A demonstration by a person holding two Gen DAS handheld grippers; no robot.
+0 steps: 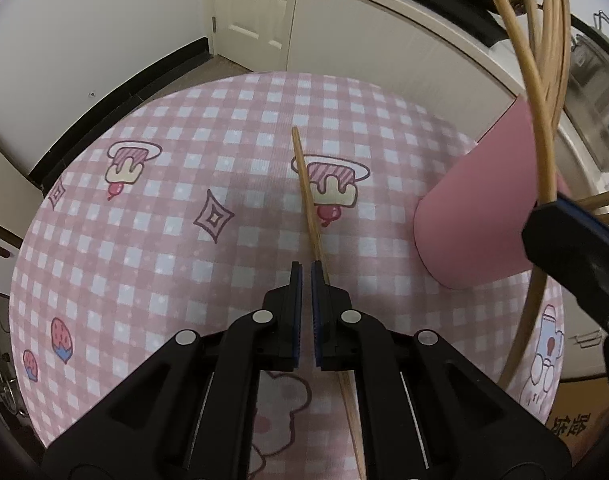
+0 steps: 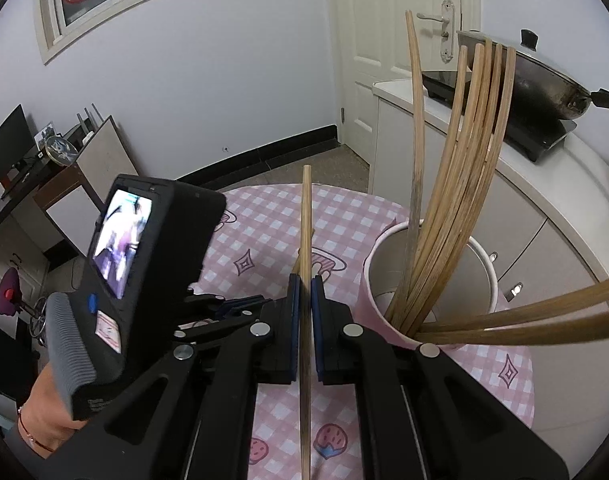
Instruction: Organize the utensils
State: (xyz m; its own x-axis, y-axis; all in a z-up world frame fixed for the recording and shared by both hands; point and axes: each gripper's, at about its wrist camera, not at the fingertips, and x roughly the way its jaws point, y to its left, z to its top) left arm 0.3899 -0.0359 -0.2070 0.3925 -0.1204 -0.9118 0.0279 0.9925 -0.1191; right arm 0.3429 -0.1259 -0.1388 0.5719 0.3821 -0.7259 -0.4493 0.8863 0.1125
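Left gripper (image 1: 306,270) clenched empty, tips over a chopstick (image 1: 306,196) lying on the tablecloth (image 1: 144,240); right gripper (image 2: 305,284) clamps another chopstick (image 2: 305,216).

Both grippers (image 1: 306,270) (image 2: 305,282) black plastic, blue ribbed pads, round silver pivot pins; left unit (image 2: 144,264) has small screen, grey ribbed grip, wrist wears thin red bracelet, probably beaded.

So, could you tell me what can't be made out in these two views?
Left wrist view: lying chopstick partly hidden under the left gripper; contact unclear.
Right wrist view: held chopstick cut off by the bottom edge; floor of the pink cup hidden behind bundled chopsticks.
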